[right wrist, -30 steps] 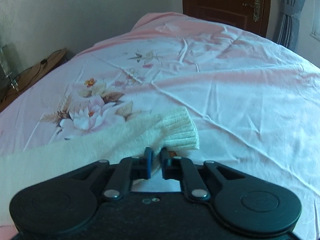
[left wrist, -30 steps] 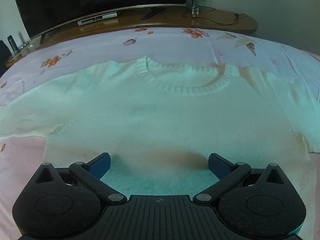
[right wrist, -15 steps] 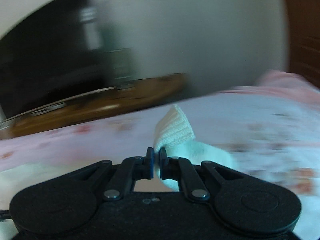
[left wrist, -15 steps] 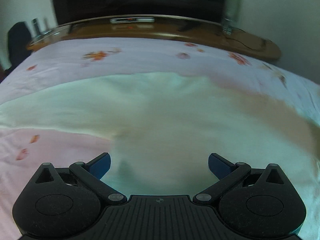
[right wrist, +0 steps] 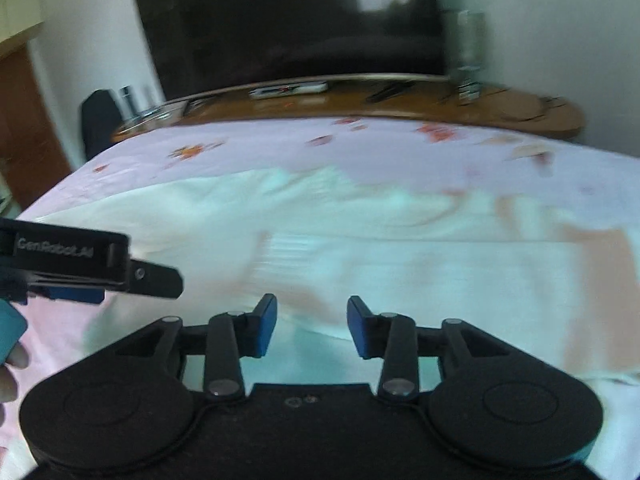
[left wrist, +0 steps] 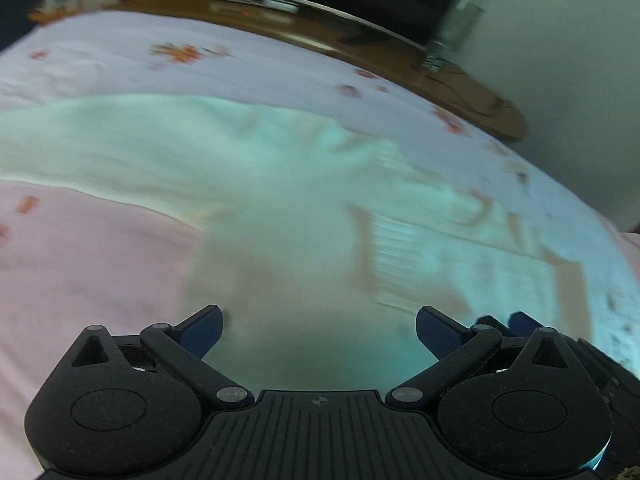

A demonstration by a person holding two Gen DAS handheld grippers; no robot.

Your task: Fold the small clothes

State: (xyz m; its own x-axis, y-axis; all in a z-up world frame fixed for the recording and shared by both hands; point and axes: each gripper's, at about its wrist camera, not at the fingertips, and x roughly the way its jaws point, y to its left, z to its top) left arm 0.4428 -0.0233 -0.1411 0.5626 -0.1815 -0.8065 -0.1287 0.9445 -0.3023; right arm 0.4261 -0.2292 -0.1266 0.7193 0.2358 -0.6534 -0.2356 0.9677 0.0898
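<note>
The white sweater (right wrist: pixel 360 240) lay spread on the bed (right wrist: pixel 280 148), and one sleeve with its ribbed cuff (left wrist: pixel 404 256) seemed to be folded in across the body; judging by that, the fold was barely begun. The right hand-held gripper (right wrist: pixel 312 326) was opening, nothing between its pads. The left hand-held gripper (left wrist: pixel 320 328) stood wide apart and empty above the knit. No container showed anywhere.
</note>
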